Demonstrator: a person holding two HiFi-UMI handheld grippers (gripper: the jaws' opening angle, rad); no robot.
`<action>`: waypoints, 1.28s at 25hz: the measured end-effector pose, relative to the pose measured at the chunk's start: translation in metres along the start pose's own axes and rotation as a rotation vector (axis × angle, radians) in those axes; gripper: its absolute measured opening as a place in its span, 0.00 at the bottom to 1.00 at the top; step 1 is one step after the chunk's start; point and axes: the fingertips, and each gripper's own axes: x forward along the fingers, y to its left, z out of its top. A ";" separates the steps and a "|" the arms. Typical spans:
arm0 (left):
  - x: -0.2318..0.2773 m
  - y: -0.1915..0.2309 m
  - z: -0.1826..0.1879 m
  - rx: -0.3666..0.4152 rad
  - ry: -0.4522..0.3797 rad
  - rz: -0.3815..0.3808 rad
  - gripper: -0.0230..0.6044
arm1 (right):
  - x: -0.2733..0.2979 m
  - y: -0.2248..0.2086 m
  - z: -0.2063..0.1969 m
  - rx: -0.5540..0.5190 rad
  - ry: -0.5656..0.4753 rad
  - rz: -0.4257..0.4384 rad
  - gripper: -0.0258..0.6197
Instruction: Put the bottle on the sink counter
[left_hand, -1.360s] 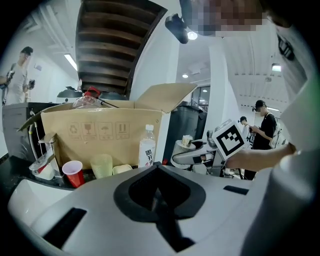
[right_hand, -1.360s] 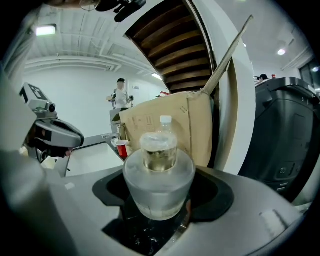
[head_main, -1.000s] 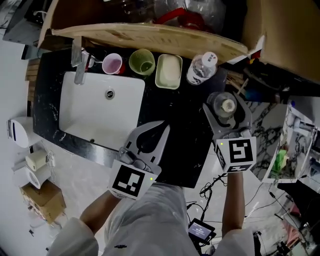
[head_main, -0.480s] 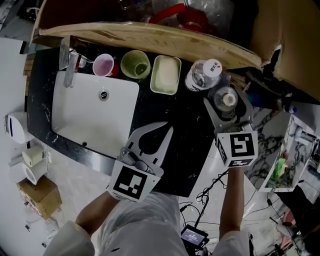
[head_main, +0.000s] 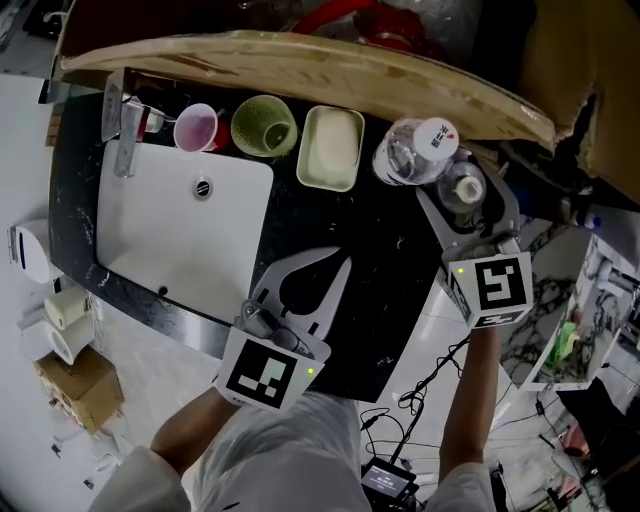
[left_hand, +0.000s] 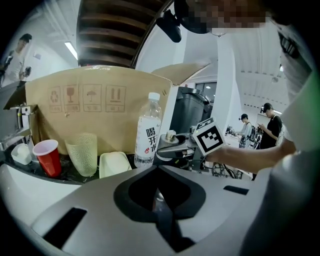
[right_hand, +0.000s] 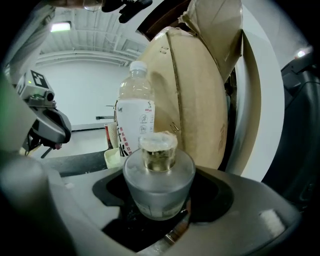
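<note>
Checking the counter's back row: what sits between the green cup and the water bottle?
A pale rectangular dish, clear in the head view.

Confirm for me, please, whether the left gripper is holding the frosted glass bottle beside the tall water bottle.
Not the left: the right gripper holds the frosted glass bottle beside the tall water bottle, as the right gripper view shows. The left gripper is empty.
</note>
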 end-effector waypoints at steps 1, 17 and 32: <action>0.001 0.000 0.000 -0.004 0.000 0.001 0.05 | 0.001 0.000 -0.002 -0.011 0.004 0.019 0.57; 0.004 0.002 -0.017 0.019 0.033 -0.005 0.05 | 0.021 0.008 -0.014 -0.087 0.066 0.320 0.57; 0.008 0.004 -0.018 0.023 0.038 -0.008 0.05 | 0.023 0.014 -0.015 -0.090 0.036 0.357 0.57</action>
